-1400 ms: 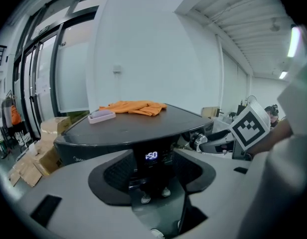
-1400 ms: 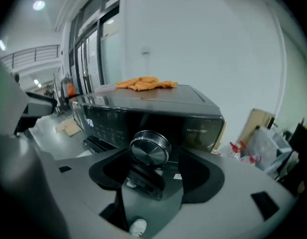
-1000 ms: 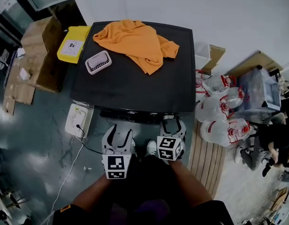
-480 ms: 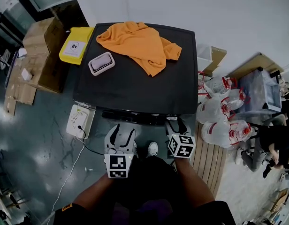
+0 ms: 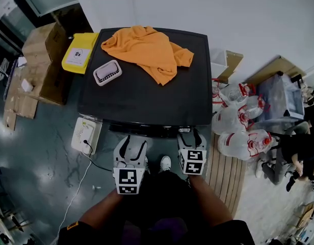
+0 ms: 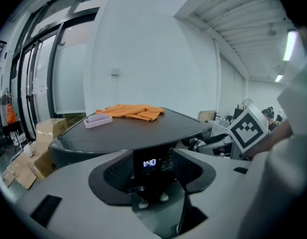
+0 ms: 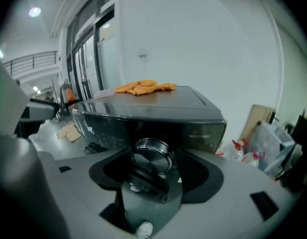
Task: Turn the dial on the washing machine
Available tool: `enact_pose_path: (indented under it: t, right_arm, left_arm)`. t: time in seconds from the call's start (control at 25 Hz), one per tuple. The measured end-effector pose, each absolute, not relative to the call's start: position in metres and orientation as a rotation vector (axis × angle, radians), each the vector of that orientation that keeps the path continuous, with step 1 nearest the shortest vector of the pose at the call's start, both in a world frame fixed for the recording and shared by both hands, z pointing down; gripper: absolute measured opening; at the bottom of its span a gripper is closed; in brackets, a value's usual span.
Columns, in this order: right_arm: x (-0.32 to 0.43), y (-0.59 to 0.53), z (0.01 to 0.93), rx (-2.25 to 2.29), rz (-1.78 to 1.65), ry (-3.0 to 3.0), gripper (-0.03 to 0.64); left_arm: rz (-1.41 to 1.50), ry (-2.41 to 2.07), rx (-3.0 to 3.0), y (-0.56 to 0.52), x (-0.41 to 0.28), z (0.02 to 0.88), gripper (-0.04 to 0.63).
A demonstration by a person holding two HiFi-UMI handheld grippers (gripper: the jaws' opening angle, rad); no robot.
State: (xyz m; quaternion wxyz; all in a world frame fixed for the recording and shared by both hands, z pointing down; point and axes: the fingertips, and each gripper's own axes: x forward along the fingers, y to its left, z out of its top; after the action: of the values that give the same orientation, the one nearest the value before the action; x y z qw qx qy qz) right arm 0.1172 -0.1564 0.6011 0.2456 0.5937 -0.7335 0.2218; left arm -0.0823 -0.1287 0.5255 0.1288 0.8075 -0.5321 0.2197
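A workshop: cardboard boxes (image 5: 41, 49), water jugs (image 5: 242, 143), wooden pallet (image 5: 224, 176), concrete floor (image 5: 42, 162).

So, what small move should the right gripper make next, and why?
Probably close the right gripper on the round silver dial of the black washing machine: its jaws have just been opening and stand apart round the dial, so a roll would not turn it.

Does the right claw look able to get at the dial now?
Probably yes: the dial sits between the open jaws of the right claw, which just opened wider; nothing blocks it.
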Motion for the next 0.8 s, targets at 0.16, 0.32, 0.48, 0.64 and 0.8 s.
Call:
enact_pose_path:
  t: [0.16,0.32,0.48,0.64,0.8]
  right_arm:
    - [0.109,-0.157,0.593,1.573,0.375,-1.920,0.296]
    - [0.106,-0.156,0.598,1.552,0.317,-1.856,0.295]
    - [0.108,-0.157,0.602,1.565,0.363,-1.839,0.272]
    - [0.110,-0.156,0.604,1.602,0.508,-1.904,0.267]
    - [0.116,-0.156,0.608,1.625,0.721,-2.026,0.267]
  left_arm:
    - [0.644,-1.545,2.352,-0.129,-0.082,0.524,0.247]
    - [0.649,-1.547,2.353,-0.126,-0.084,0.523,0.247]
    - [0.648,-1.552,2.351,-0.123,-0.087,0.521,0.247]
    - [0.644,-1.554,2.347,-0.121,-0.090,0.523,0.247]
    - [0.638,-1.551,2.348,-0.121,-0.092,0.523,0.247]
